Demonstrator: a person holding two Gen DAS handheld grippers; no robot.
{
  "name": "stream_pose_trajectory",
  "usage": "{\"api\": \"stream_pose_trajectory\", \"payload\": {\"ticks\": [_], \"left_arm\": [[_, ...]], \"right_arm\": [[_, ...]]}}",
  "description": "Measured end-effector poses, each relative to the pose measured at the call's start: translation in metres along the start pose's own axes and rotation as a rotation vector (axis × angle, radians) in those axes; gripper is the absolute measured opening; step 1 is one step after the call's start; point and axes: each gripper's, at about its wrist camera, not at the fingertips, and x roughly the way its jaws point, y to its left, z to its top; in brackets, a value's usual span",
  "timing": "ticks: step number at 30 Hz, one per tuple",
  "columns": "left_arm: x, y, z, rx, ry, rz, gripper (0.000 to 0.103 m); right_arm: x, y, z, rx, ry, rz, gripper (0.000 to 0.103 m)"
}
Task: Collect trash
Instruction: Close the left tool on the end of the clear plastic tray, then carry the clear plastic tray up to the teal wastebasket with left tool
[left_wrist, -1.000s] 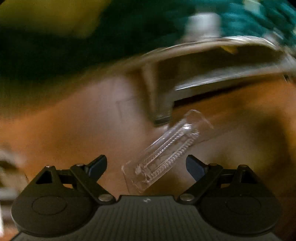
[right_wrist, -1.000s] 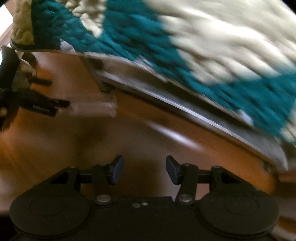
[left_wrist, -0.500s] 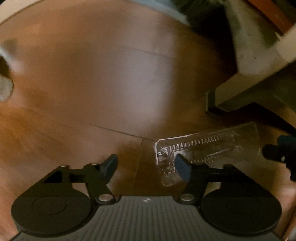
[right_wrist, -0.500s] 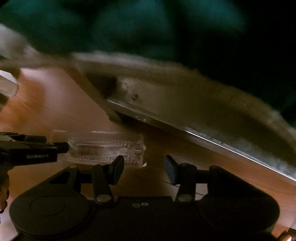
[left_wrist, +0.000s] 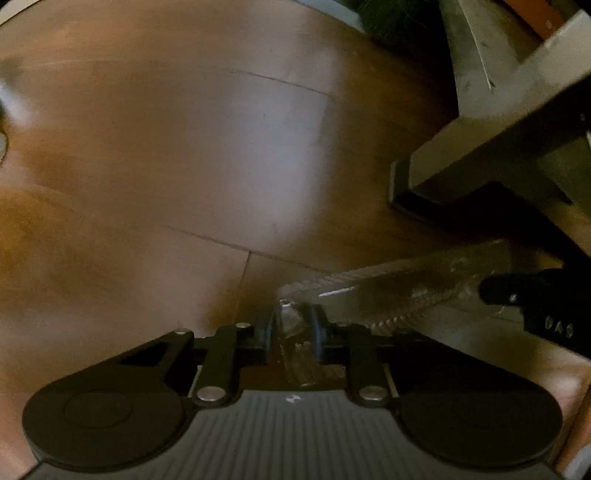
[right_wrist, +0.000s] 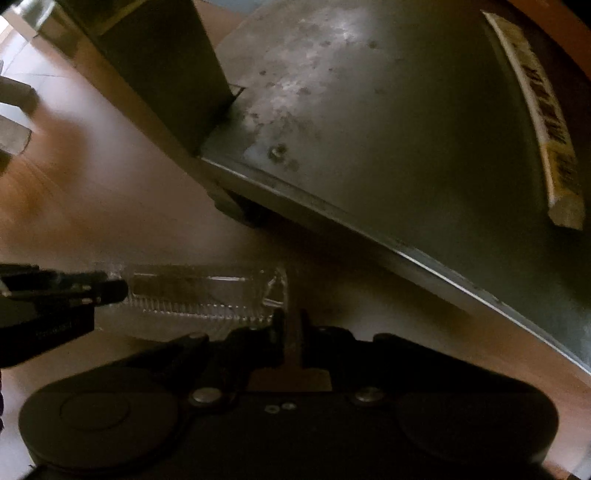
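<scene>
now both my left claw (left_wrist: 291, 328) and right claw (right_wrist: 291, 332), spread a moment ago, seem clenched on the clear plastic tray (left_wrist: 406, 284), ready for lifting.

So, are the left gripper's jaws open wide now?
No, the left gripper has its jaws closed on one end of the clear ribbed plastic package.
</scene>
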Motion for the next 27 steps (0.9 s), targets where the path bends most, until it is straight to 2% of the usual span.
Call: {"api": "stream_pose_trajectory", "payload": {"ticks": [3,7,11,15,18,22,25,27], "left_arm": [[-0.012,-0.001,-0.009,-0.011,0.013,-0.022,0.016],[-0.039,-0.007,-0.023,0.002,0.036,-0.063,0.016],[-0.087,-0.022,-0.032,0.07,0.036,-0.096,0.016],[-0.143,-0.041,-0.034,0.137,0.014,-0.133,0.016],[-0.193,-0.071,-0.035,0.232,-0.037,-0.139,0.016],[-0.265,-0.112,-0.037,0.401,-0.141,-0.152,0.016],[-0.315,-0.145,-0.038,0.572,-0.278,-0.089,0.016],[-0.35,-0.163,-0.03,0.602,-0.322,-0.092,0.016]], "right_arm": [[-0.013,-0.006,-0.005,0.016,0.012,0.013,0.005],[-0.052,-0.009,-0.03,0.052,0.017,0.005,0.005],[-0.105,-0.01,-0.049,0.087,-0.019,-0.023,0.005],[-0.172,-0.013,-0.06,0.112,-0.104,-0.064,0.005],[-0.227,-0.024,-0.072,0.152,-0.176,-0.112,0.005],[-0.304,-0.045,-0.095,0.238,-0.281,-0.123,0.005],[-0.361,-0.059,-0.107,0.29,-0.382,-0.107,0.005],[-0.395,-0.067,-0.112,0.32,-0.447,-0.105,0.005]]}}
